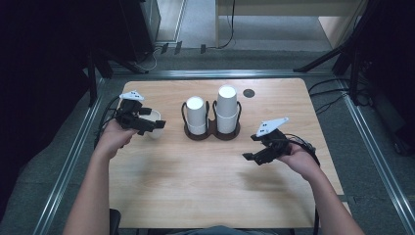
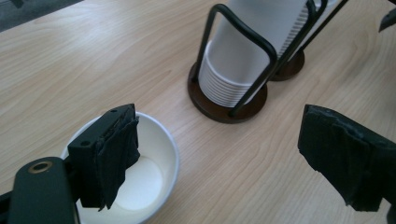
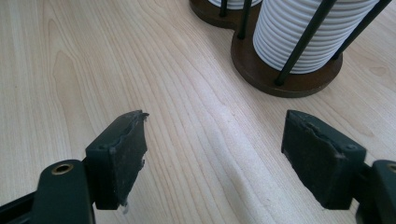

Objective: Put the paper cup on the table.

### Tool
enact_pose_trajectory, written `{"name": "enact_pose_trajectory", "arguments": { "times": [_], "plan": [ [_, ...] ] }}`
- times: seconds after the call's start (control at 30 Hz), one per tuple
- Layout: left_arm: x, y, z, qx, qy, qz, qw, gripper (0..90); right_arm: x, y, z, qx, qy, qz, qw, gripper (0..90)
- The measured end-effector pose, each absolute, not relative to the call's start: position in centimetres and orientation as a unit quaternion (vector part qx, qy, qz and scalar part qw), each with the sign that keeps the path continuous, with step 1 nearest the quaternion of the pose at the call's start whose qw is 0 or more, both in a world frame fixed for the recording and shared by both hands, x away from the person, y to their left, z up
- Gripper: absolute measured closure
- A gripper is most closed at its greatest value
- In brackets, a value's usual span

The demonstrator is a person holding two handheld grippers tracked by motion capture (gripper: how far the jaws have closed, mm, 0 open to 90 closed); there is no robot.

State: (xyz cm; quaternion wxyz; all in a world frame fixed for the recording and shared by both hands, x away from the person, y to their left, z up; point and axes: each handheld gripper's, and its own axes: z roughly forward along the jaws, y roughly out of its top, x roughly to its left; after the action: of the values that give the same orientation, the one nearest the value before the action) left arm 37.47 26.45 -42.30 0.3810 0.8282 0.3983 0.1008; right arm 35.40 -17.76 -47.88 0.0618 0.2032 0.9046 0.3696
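— So, where do we stand? Start with the big picture.

— I've got the wooden table (image 1: 210,196) with a dark two-post cup holder (image 1: 211,133) standing toward its far middle. Two stacks of white paper cups sit upside down in it: the shorter stack (image 1: 196,115) on the left, the taller stack (image 1: 227,109) on the right. One single paper cup (image 2: 154,158) stands upright on the table, mouth up, well left of the holder.

— And your grippers?

— My left gripper (image 1: 142,123) is right at that lone cup. In the left gripper view its jaws are spread wide; one pad (image 2: 112,154) hangs over the cup's mouth, just inside the rim, the other stands clear over bare wood. It pinches nothing. My right gripper (image 1: 259,152) hovers near the right of the holder, jaws also spread, holding nothing, with only tabletop between them.

— So how far along?

— I'd judge one cup is off a stack and set down upright; that much looks done. Both stacks remain nearly full, so if more cups must come out, most of the work is left. Whether the left one is arriving at the cup or leaving it, I can't tell.
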Motion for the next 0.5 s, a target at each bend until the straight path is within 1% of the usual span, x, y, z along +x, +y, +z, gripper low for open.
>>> {"name": "enact_pose_trajectory", "arguments": {
  "times": [0.27, 0.5],
  "plan": [
    [37.1, 24.8, -42.7, 0.84, 0.384, 0.09, 0.373, 12.3, 35.4, -17.7, -47.9, 0.201, 0.905, 0.369, 0.063, 22.2],
    [36.7, 23.8, -42.9, 0.84, 0.375, 0.085, 0.384, 12.4, 35.4, -17.8, -47.8, 0.201, 0.905, 0.37, 0.062, 22.2]
  ]
}}
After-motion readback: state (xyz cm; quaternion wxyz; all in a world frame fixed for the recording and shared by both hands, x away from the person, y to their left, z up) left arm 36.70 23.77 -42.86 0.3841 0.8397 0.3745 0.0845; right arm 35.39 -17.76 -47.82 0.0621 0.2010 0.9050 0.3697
